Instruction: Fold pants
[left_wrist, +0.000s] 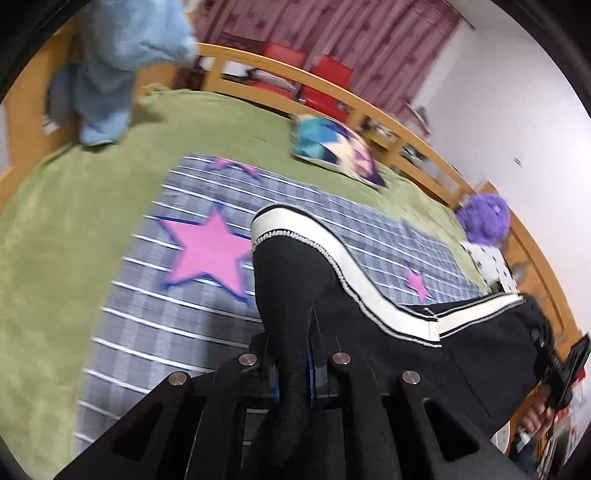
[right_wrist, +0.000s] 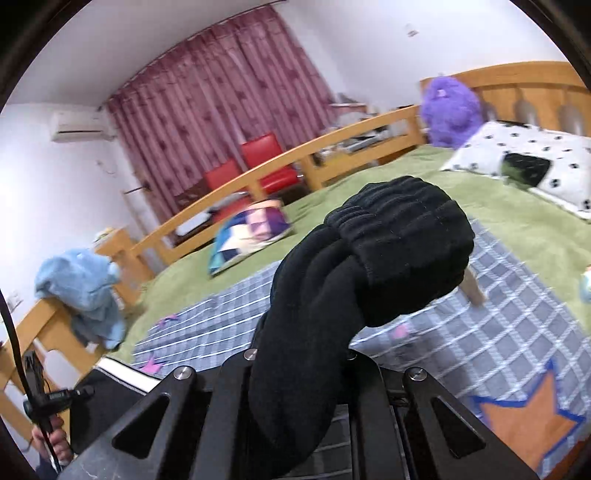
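Pants (left_wrist: 295, 288) are held off the bed (left_wrist: 74, 229) by both grippers, no finished fold is seen yet; task is judged early, probably at the lift-and-spread stage before laying flat on the checked star blanket (left_wrist: 166, 295). Left gripper (left_wrist: 293, 373) is closed down on black fabric, a bunched ridge pinched between the jaws; from there the leg with the white side stripe (left_wrist: 354, 273) is seen running up to a hem end and across toward the right. Right gripper (right_wrist: 299, 369) is likewise clamped on fabric, with the gathered elastic waistband (right_wrist: 402, 229) bulging up in front of the lens; exact pad contact is hidden by cloth in both views. Garment is slung between the two tools, above the blanket, not resting flat as far as can be told. Still left, by judgement: lay out, align legs, fold lengthwise, fold over. Pose: both tools are pointed forward and slightly down over the mattress, held apart with cloth spanned between them; the left hand (right_wrist: 51, 439) is seen low in the right view gripping its handle, the right hand (left_wrist: 535, 421) low at the edge of the left view. Motion blur is present, so fine detail is not readable. Patchwork cushion (left_wrist: 336, 147), purple plush (right_wrist: 450, 110) and blue garment (right_wrist: 85, 291) lie well clear.
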